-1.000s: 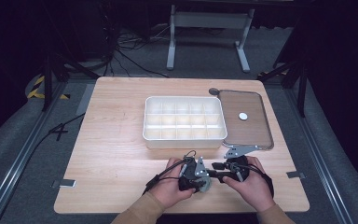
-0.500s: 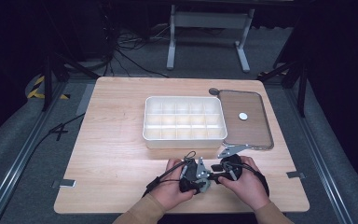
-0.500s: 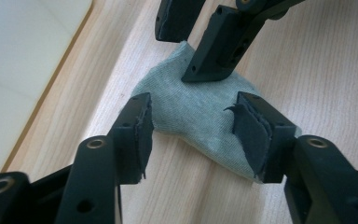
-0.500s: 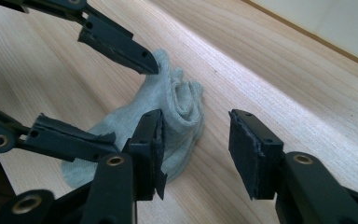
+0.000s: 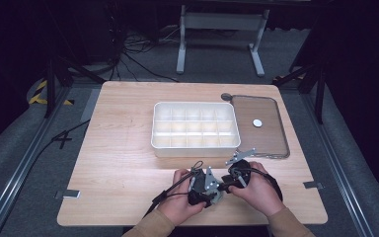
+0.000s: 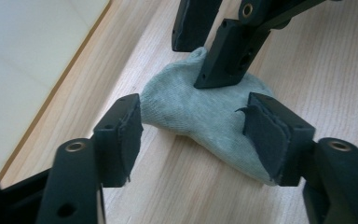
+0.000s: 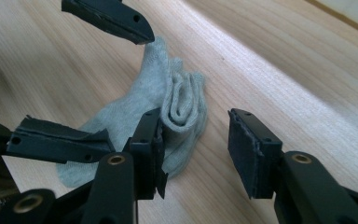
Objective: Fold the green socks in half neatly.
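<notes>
A grey-green sock [image 6: 200, 105] lies folded on the wooden table near its front edge, its doubled-over cuff [image 7: 182, 100] turned toward the right gripper view. My left gripper [image 6: 193, 128] is open, one jaw at each side of the sock. My right gripper [image 7: 196, 140] is open too, its left pad against the cuff and its right pad over bare wood. In the left gripper view, the right gripper [image 6: 214, 46] comes down onto the sock's far end. From the high view, both hands hold the left gripper [image 5: 212, 190] and the right gripper [image 5: 231, 178] close together.
A white box [image 5: 195, 150] with several empty compartments stands just beyond the hands. To its right lies a brown tray [image 5: 281, 133] with a metal rim, holding a small white disc [image 5: 257, 123]. Bare wood extends left of the hands.
The right hand and its gripper have shifted left, closer to the left gripper. The left hand has barely moved.
</notes>
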Tool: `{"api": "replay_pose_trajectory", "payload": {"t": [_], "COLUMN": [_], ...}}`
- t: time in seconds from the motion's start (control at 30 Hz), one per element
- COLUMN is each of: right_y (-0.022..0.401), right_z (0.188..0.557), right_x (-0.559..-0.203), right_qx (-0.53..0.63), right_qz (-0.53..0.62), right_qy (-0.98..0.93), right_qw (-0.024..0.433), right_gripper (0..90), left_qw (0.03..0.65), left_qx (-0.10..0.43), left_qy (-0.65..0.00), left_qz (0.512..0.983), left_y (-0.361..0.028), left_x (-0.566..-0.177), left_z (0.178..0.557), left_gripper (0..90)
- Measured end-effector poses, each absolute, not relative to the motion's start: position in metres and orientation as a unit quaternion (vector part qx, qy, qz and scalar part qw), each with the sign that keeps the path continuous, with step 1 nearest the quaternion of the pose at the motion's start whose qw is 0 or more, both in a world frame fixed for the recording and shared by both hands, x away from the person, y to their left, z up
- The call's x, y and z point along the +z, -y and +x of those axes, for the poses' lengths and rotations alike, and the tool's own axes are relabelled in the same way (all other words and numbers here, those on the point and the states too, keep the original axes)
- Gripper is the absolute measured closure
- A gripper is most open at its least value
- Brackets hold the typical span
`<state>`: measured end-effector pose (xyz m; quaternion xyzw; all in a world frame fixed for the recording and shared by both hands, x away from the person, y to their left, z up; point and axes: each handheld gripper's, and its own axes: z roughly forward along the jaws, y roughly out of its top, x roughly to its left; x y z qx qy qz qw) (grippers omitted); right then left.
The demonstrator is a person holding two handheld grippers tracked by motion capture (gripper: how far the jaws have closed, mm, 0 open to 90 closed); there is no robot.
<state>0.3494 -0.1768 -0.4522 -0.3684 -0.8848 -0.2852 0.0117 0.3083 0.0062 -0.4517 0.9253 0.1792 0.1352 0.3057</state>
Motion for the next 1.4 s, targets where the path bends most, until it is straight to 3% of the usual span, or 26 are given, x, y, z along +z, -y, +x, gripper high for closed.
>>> {"api": "replay_pose_trajectory", "payload": {"t": [0.2, 0.3, 0.47, 0.9, 1.4], "right_y": [0.168, 0.164, 0.161, 0.165, 0.166], "right_z": [0.355, 0.359, 0.360, 0.359, 0.346], "right_x": [-0.449, -0.448, -0.447, -0.448, -0.423], "right_qx": [-0.256, -0.249, -0.242, -0.255, -0.286], "right_qz": [-0.363, -0.358, -0.345, -0.359, -0.333], "right_qy": [0.895, 0.898, 0.905, 0.896, 0.898], "right_qw": [0.027, 0.057, 0.057, 0.062, 0.016], "right_gripper": [58.0, 72.3, 79.2, 83.5, 84.2], "left_qw": [0.307, 0.315, 0.318, 0.318, 0.320], "left_qx": [0.138, 0.132, 0.128, 0.145, 0.165], "left_qy": [-0.186, -0.194, -0.191, -0.228, -0.284], "left_qz": [0.923, 0.920, 0.920, 0.909, 0.889], "left_y": [-0.009, -0.011, -0.017, -0.057, -0.120], "left_x": [-0.454, -0.455, -0.451, -0.430, -0.424], "left_z": [0.308, 0.309, 0.309, 0.315, 0.317], "left_gripper": [33.6, 32.6, 32.7, 32.6, 32.6]}}
